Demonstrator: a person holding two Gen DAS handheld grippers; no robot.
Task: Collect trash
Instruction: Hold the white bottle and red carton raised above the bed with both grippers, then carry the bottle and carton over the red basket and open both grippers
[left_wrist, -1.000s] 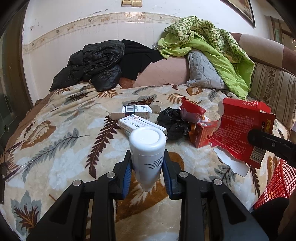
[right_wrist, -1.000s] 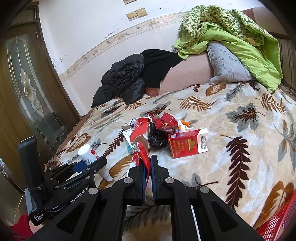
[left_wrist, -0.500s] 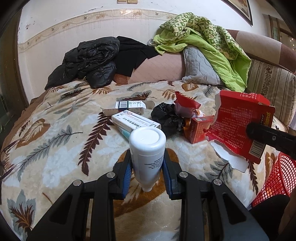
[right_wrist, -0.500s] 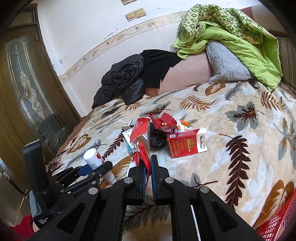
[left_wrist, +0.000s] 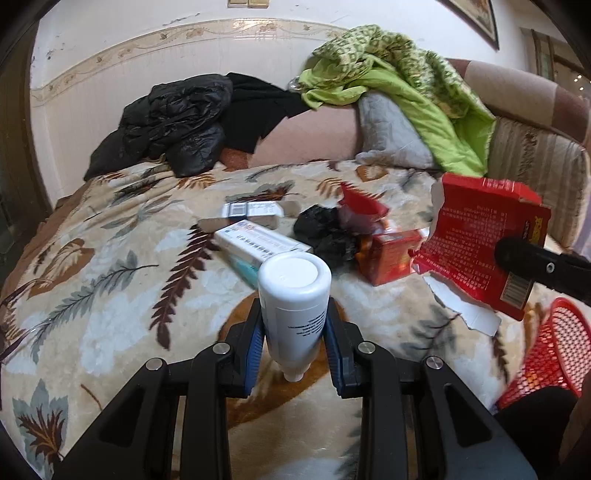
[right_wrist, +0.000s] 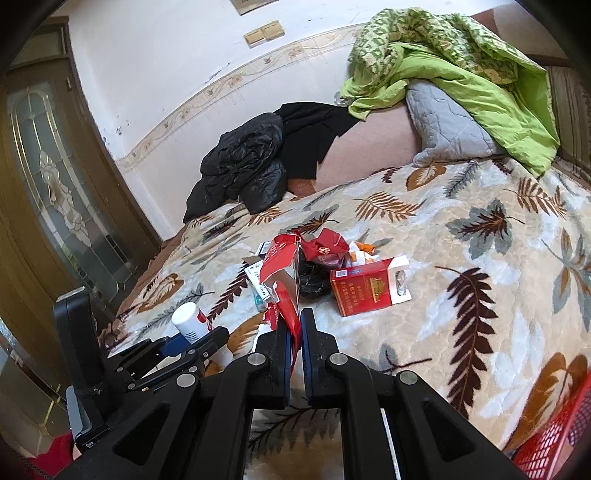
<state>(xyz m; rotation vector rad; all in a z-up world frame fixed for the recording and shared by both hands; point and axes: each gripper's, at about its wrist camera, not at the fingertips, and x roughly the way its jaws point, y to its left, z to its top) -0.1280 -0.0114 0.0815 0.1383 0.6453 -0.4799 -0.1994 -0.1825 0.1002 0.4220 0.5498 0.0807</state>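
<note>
Left gripper (left_wrist: 293, 332) clamped narrowly around a white cylindrical plastic bottle (left_wrist: 293, 295), blue pads (left_wrist: 255, 343) pressed on both its sides, raised over the leaf-patterned plush blanket (left_wrist: 110, 295). Right gripper (right_wrist: 294, 332) shut tight on a torn red cardboard box (right_wrist: 280, 266), lifted just in front of the black crumpled plastic bag (right_wrist: 312, 280). Beside that bag, a red rectangular cigarette carton (right_wrist: 364, 291) lying on the blanket. Well to the bag's right, at the blanket's edge, a red plastic mesh basket (left_wrist: 550, 354).

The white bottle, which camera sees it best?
The left wrist view: the white bottle fills the middle, squeezed between the left gripper's fingers. The right wrist view shows it small and partly hidden at lower left.
</note>
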